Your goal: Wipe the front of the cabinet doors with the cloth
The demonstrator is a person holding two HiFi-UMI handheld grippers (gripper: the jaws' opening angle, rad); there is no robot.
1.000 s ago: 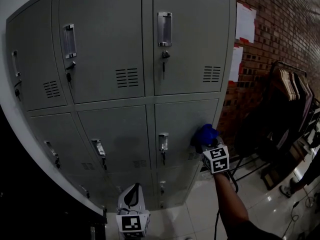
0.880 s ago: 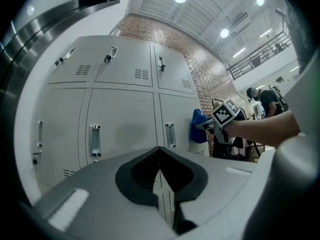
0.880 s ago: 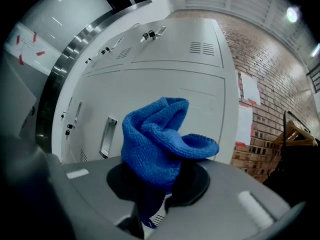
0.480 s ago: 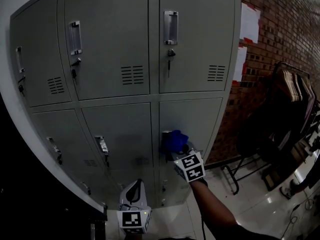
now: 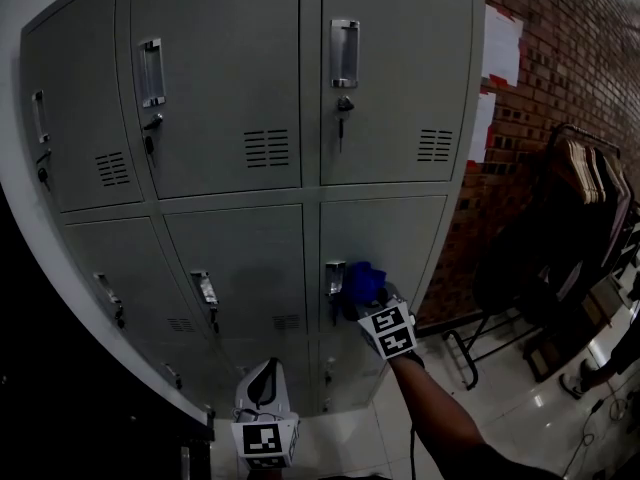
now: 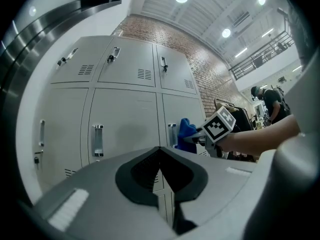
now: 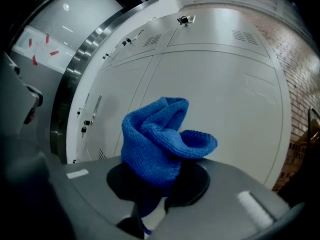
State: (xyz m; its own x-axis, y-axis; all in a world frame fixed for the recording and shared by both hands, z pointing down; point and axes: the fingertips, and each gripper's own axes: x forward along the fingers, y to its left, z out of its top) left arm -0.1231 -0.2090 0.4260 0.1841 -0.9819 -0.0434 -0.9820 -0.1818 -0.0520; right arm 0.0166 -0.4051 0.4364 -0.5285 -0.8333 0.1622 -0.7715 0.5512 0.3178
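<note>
Cloth (image 5: 362,280): in the head view I've swept it left across the middle right door (image 5: 400,233), and it now sits beside the handle (image 5: 335,278), so this pass is nearly done. Left gripper view: the left gripper (image 6: 160,171) has its jaws clenched and empty. Right gripper view: the right gripper (image 7: 150,204) has its jaws grasping the cloth.

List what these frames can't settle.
- Cloth-to-door contact: in the head view the blue cloth and right claw cover it. In the right gripper view the bunched cloth blocks it.
- Bottom locker doors: head view, dark, partly behind the left claw.
- Paper sheets on the brick wall: head view, print too small.
</note>
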